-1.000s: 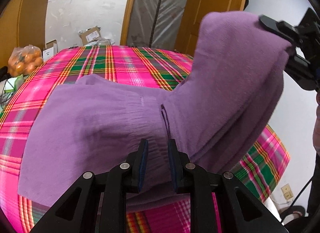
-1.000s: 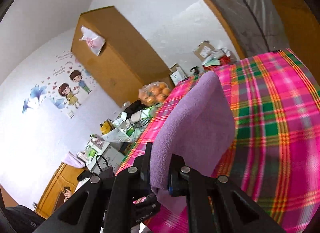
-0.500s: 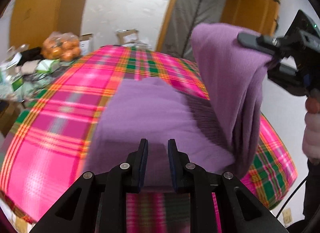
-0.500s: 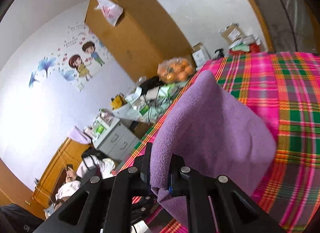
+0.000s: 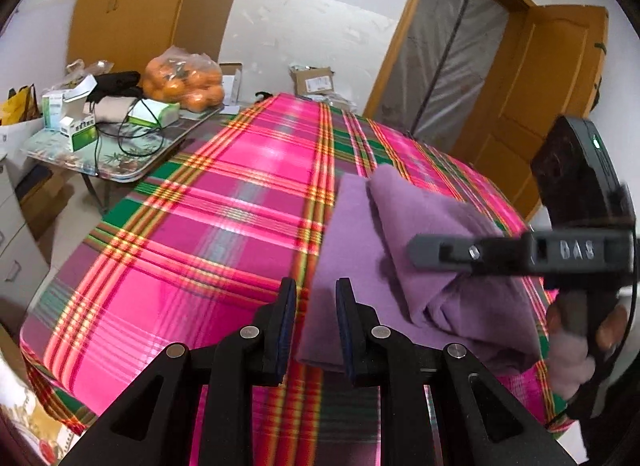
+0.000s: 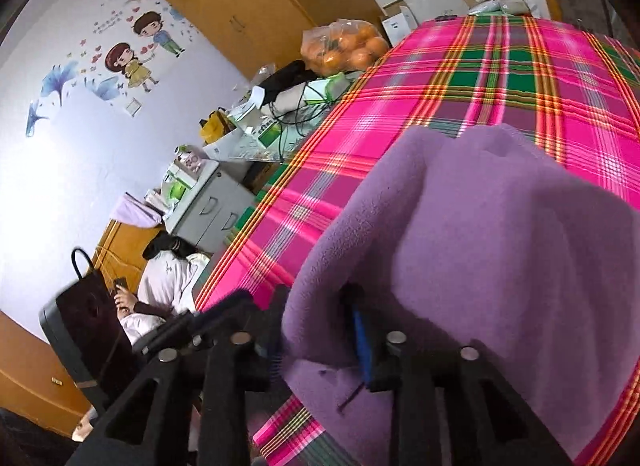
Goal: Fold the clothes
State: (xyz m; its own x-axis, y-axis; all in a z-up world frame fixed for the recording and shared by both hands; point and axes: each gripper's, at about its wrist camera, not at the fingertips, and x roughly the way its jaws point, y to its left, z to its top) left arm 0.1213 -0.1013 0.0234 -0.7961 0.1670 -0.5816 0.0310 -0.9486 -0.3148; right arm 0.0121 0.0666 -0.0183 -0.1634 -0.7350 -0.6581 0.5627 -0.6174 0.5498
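Right gripper (image 6: pixel 316 330) clamps purple garment (image 5: pixel 448 266) fold, laying it over the layer at the table's (image 5: pixel 200 225) near edge; left gripper (image 5: pixel 316 326) parted, empty, standing by

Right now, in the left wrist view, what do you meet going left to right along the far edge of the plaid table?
Green medicine boxes → bag of oranges → cardboard parcel → plastic-covered doorway → open wooden door.

Ahead of me a white wall (image 5: pixel 304 25), tall wooden wardrobe (image 5: pixel 132 5) on its left, open wooden door (image 5: pixel 552 97) on its right, cluttered side table (image 5: pixel 120 145) below, cartoon couple sticker (image 6: pixel 140 49) on the lilac wall, grey drawer cabinet (image 6: pixel 208 205) beneath it
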